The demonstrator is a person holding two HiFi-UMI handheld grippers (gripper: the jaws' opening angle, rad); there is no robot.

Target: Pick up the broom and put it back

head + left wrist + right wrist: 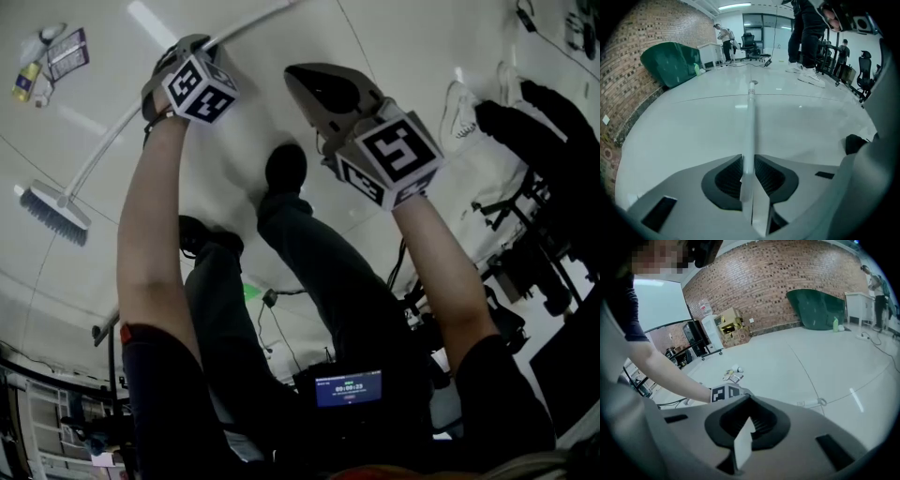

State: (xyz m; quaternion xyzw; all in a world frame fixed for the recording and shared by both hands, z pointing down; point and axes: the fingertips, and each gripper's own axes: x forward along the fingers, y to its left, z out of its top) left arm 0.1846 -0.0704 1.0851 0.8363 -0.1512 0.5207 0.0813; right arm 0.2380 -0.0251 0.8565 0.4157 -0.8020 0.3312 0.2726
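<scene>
While your left gripper pinches the broom, fingers of the right gripper press together, empty; putting back remains.

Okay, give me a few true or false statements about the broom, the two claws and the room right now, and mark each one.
1. The left claw is clamped on the broom at its handle. True.
2. The right claw grips the handle too. False: it is shut on nothing and is apart from the broom.
3. The bristle head sits between the left claw's jaws. False: only the thin handle runs between them; the head is at the far end of the handle, off to the left in the head view.
4. A green object stands against a brick wall. True.
</scene>
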